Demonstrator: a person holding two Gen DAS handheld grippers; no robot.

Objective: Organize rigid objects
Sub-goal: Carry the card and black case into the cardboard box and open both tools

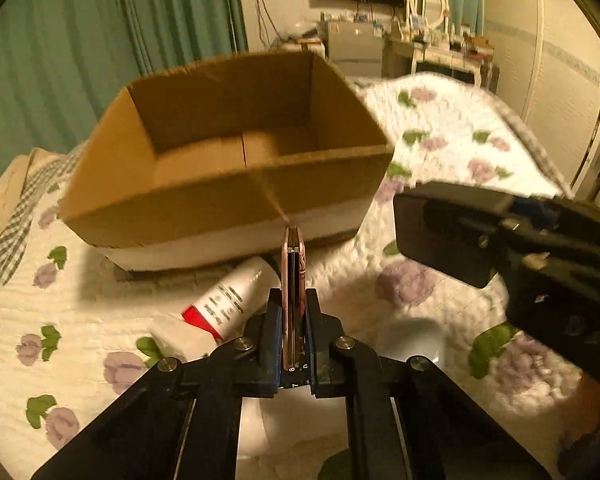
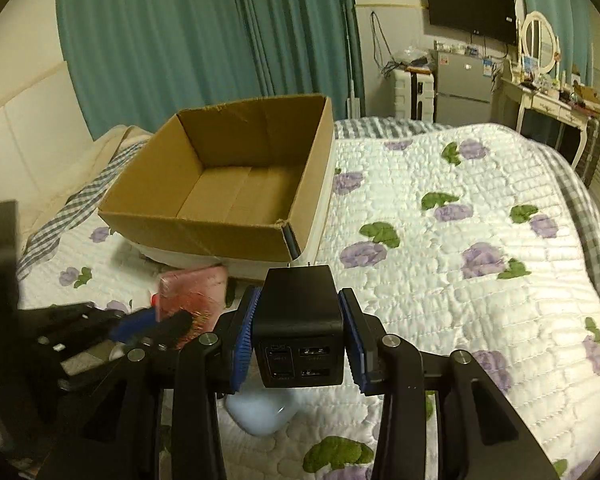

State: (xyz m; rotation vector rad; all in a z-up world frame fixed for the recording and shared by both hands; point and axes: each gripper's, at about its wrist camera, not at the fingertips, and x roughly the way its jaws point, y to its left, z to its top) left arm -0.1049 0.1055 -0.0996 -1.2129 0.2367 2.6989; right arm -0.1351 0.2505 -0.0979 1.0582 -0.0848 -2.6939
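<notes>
An open, empty cardboard box (image 1: 228,176) sits on the bed ahead of both grippers; it also shows in the right wrist view (image 2: 204,232). My left gripper (image 1: 293,312) is shut on a thin pink flat case (image 1: 293,280), held edge-on above the quilt just short of the box; the case shows in the right wrist view (image 2: 192,296). My right gripper (image 2: 300,304) is shut on a black charger block (image 2: 300,312) with ports facing the camera; it shows in the left wrist view (image 1: 448,232) at right.
A white tube with red and black print (image 1: 228,304) lies on the floral quilt (image 2: 460,240) below the left gripper. A pale blue-white rounded object (image 2: 260,412) lies under the right gripper. Curtains, a desk and a fridge stand beyond the bed.
</notes>
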